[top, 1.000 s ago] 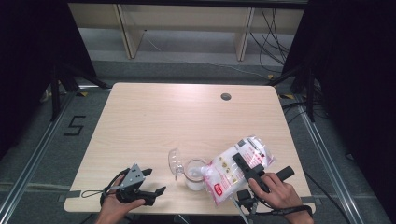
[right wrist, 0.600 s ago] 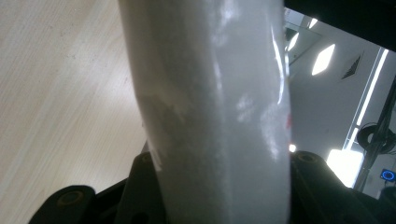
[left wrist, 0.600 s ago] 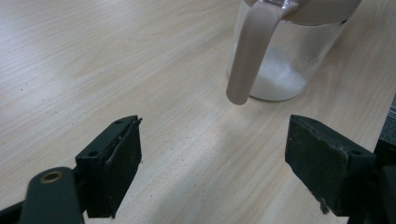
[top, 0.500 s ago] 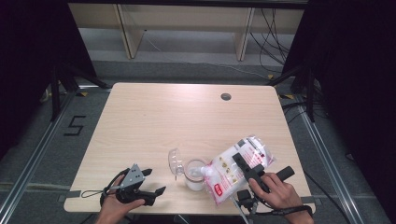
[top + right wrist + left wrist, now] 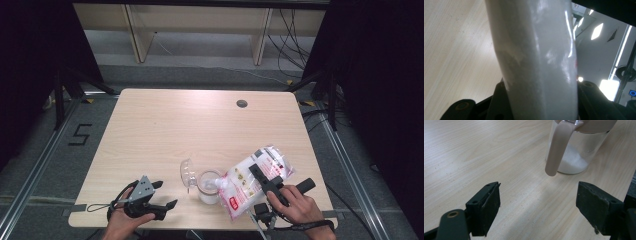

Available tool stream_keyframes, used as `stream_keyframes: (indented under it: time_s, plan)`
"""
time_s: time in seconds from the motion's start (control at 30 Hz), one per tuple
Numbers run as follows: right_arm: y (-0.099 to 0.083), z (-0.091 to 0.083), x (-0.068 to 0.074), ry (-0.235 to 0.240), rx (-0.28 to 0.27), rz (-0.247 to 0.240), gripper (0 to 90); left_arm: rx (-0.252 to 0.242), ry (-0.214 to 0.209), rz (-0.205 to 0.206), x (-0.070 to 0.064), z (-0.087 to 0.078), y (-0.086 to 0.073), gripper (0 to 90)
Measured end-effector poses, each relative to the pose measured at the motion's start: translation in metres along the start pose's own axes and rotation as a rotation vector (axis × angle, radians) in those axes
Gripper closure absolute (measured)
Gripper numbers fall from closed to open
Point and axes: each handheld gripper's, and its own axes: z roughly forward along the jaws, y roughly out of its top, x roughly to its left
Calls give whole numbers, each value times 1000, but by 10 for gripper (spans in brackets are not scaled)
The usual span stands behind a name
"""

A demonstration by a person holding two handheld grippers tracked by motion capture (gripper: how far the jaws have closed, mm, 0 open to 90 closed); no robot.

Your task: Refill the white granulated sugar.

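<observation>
1. Right gripper [image 5: 260, 177] is clamped on the bag [image 5: 252, 182] of white grains, and the right gripper view has the bag [image 5: 536, 57] squeezed between both black jaws.
2. The bag is tilted, its low corner right at the mouth of the jar [image 5: 209, 186], bag and jar touching or as good as.
3. The jar stands close to the table's [image 5: 200, 125] near edge, a little right of centre, with its clear lid [image 5: 187, 172] flipped up on the left side.
4. In the left gripper view, the jar [image 5: 574, 152] shows white grains lying in its bottom, and a beige strap [image 5: 557, 147] hangs down its front.
5. Left gripper [image 5: 162, 197] sits low by the near-left edge, jaws spread wide, holding nothing; bare wood between them.
6. Between the left gripper and the jar there's a clear strip of tabletop, nothing in the way.
7. The right hand [image 5: 295, 205] hangs over the near-right edge, so there's very little table behind it.
8. The far half of the table is wide open; the one mark out there is a small dark round hole [image 5: 242, 103] near the far-right side.
9. Beyond the far edge, a wooden frame [image 5: 200, 25] and loose cables [image 5: 295, 30] on the floor, well apart from the work.
</observation>
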Motion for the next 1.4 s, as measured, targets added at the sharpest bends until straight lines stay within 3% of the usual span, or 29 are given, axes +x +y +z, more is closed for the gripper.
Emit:
stream_keyframes:
  time_s: [0.6, 0.9, 1.23, 1.4]
  plan:
    - [-1, 1, -1, 9, -8, 1, 651, 1, -2, 2, 0, 0, 0, 191]
    - [-2, 0, 0, 4, -4, 27, 653, 0, 1, 1, 0, 0, 0, 191]
    - [-2, 1, -2, -2, -14, 3, 655, 3, -3, 3, 0, 0, 0, 191]
    - [-2, 0, 0, 16, -3, 32, 656, 1, 0, 2, 0, 0, 0, 191]
